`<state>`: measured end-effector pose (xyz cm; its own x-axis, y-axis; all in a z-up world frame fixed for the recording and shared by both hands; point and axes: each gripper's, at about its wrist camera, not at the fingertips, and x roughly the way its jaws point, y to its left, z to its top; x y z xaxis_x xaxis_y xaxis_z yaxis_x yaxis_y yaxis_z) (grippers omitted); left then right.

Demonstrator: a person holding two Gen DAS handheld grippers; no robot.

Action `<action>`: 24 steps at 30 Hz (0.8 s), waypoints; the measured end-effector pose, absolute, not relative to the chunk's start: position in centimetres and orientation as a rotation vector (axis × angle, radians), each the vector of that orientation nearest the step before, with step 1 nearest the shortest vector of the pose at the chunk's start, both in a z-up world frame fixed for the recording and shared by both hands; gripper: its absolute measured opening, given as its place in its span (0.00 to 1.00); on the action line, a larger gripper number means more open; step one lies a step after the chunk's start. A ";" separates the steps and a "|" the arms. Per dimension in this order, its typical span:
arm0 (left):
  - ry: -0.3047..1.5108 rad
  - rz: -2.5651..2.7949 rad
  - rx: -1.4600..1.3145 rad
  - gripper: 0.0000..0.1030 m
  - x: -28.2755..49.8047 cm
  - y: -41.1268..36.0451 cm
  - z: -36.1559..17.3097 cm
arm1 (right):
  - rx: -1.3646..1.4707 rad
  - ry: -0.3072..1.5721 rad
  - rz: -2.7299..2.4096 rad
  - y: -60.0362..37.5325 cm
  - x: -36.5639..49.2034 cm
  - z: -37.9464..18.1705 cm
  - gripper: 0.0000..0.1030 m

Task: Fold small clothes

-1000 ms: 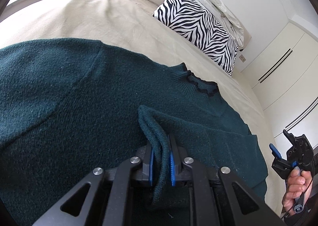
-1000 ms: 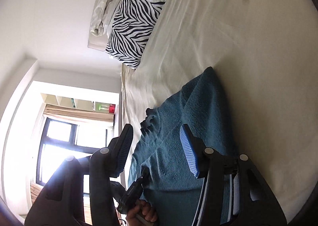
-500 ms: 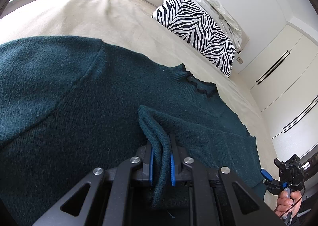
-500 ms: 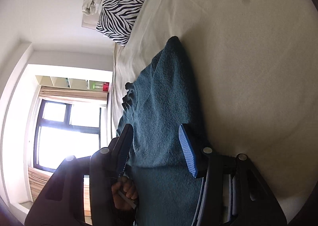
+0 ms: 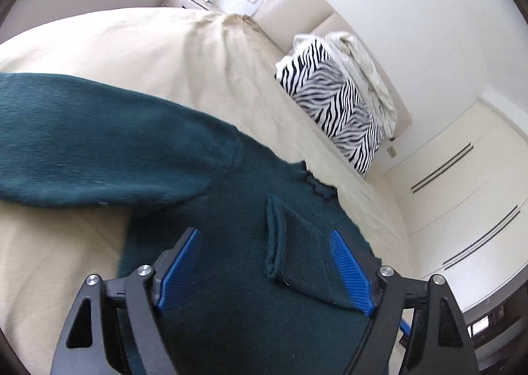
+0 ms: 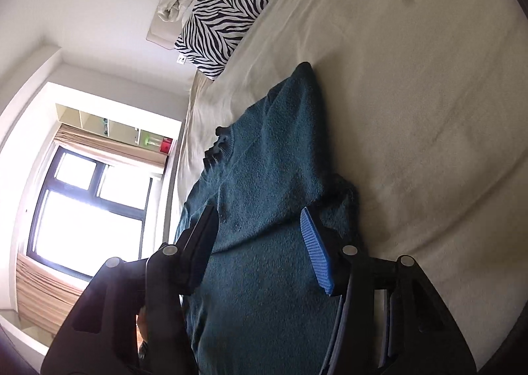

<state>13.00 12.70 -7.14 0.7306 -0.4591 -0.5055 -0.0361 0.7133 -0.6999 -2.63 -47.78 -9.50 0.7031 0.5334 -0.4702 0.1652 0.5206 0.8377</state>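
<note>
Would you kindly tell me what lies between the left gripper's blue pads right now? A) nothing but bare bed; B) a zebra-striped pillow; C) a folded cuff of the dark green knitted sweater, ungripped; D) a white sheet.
C: the left gripper has just been opening, and the dark green knitted sweater cuff lies loose between its spread pads.

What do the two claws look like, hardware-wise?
Both match: the left claw and right claw have matte black angular frames with triangular cutouts, round silver screw heads at the pivots, and ribbed bright-blue pads on the inner finger faces. No cables or markings visible.
</note>
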 end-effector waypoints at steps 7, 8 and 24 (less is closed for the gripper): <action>0.532 0.075 -1.207 0.76 4.0 31.0 -10.0 | 1.057 0.748 0.290 -45.6 -6.6 -7.8 0.50; 0.516 0.120 -1.238 0.76 3.2 32.7 -10.4 | 1.068 0.744 0.297 -45.2 -6.9 -7.8 0.50; 0.459 0.312 -1.441 0.40 6.0 39.3 -13.9 | 1.048 0.755 0.314 -39.2 -7.2 -5.7 0.50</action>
